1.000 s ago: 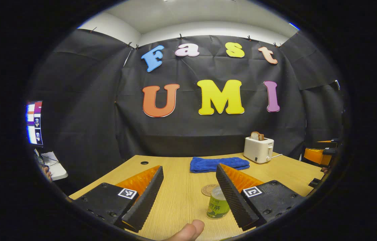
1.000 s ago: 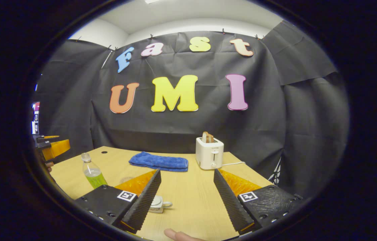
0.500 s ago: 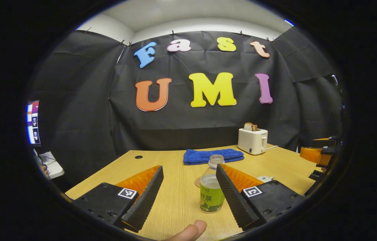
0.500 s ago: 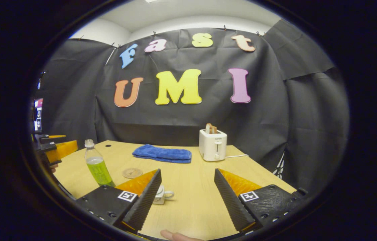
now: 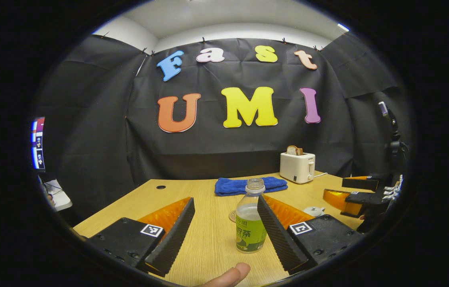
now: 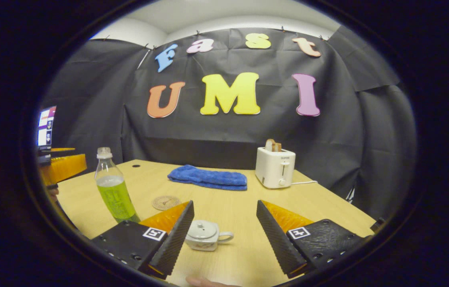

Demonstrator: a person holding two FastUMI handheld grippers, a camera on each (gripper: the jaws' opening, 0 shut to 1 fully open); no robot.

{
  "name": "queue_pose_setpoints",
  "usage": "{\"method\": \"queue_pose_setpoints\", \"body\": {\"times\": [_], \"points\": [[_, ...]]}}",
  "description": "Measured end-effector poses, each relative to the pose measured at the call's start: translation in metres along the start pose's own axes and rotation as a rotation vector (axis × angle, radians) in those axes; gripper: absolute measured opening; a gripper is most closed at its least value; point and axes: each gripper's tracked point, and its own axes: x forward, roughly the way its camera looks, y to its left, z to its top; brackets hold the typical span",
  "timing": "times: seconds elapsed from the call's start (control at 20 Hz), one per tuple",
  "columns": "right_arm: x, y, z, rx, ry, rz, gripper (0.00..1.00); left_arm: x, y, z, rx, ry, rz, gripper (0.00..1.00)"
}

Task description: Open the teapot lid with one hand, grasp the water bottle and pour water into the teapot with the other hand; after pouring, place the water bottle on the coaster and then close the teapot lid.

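Observation:
A clear water bottle (image 5: 249,227) with green drink and a green label stands upright on the wooden table (image 5: 208,239). It is between the spread fingers of my open left gripper (image 5: 225,201), close to the right finger, which covers its side. A round coaster (image 5: 232,216) peeks out behind it. The small white teapot (image 6: 204,235), lid on, sits on the table between the fingers of my open right gripper (image 6: 224,204), nearer the left finger. In the right gripper view the bottle (image 6: 114,192) and coaster (image 6: 165,202) are to the left. The teapot (image 5: 314,211) also shows in the left gripper view.
A folded blue towel (image 6: 208,178) and a white toaster (image 6: 275,168) with bread stand at the table's far side. A thumb (image 5: 229,275) shows at the bottom. The other gripper (image 5: 351,195) hangs at the table's right edge. A lit monitor (image 5: 38,143) is off to the left.
Both views have dropped and drawn closer to the table. The bottle now stands taller between the left fingers. The teapot has come out from behind the right gripper's left finger into the gap.

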Motion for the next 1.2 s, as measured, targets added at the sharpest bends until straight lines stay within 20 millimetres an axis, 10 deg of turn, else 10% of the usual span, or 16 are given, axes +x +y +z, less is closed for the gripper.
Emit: {"method": "queue_pose_setpoints", "body": {"times": [0.15, 0.3, 0.45, 0.65, 1.2], "points": [[0.022, 0.006, -0.011, 0.011, 0.025, -0.006, 0.87, 0.002, -0.002, -0.007, -0.002, 0.009, -0.012, 0.99], [0.037, 0.016, -0.033, 0.073, 0.089, 0.021, 0.53, 0.003, 0.000, -0.011, -0.004, 0.021, -0.012, 0.99], [0.041, 0.024, -0.041, 0.054, 0.099, 0.039, 0.48, 0.005, 0.003, -0.015, 0.002, 0.023, -0.012, 0.99], [0.037, 0.025, -0.038, 0.062, 0.093, 0.050, 0.07, 0.005, 0.002, -0.024, 0.005, 0.039, -0.013, 0.99], [0.014, 0.001, 0.026, -0.004, -0.051, 0.031, 0.02, 0.010, -0.018, -0.056, 0.025, 0.122, -0.047, 1.00]]}}
